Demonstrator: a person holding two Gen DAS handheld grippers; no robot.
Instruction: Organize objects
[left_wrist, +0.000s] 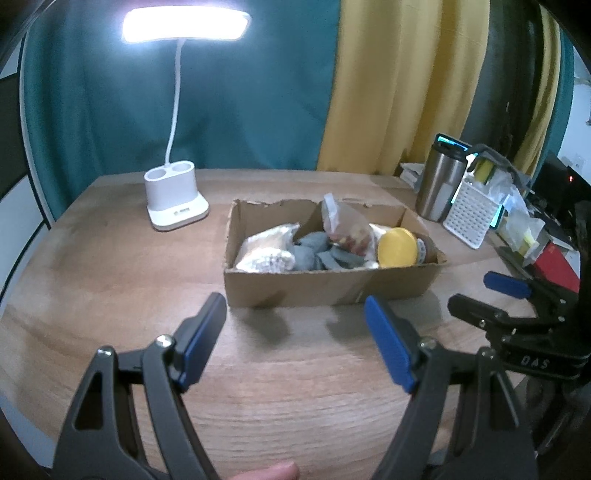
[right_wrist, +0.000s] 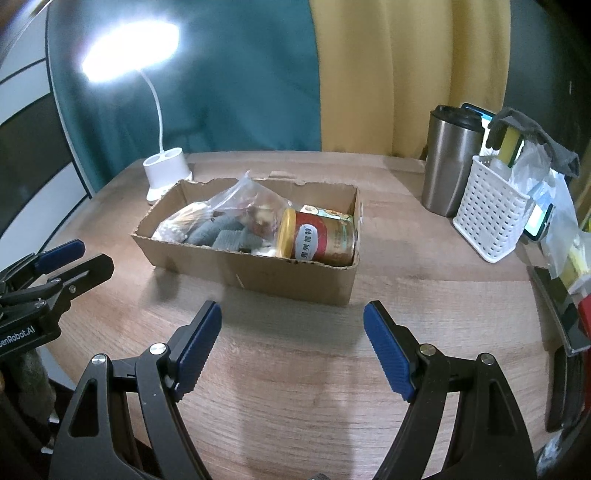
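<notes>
Hovering over the bare near part of the worktop (right_wrist: 295, 369), my right gripper (right_wrist: 291, 332) has its jaws apart with nothing between them; my left gripper (left_wrist: 295, 332) stands likewise, spread and empty. Just beyond both sits the cardboard box (right_wrist: 258, 273), mid-worktop. It holds a yellow-lidded jar (right_wrist: 317, 240) lying on its side at the right end, a clear bag (right_wrist: 255, 206) in the middle, grey cloth items (right_wrist: 225, 236) beside it. A white desk lamp (left_wrist: 173, 206) occupies the far left corner; a steel tumbler (right_wrist: 450, 166) and white perforated basket (right_wrist: 487, 218) stand along the right edge.
</notes>
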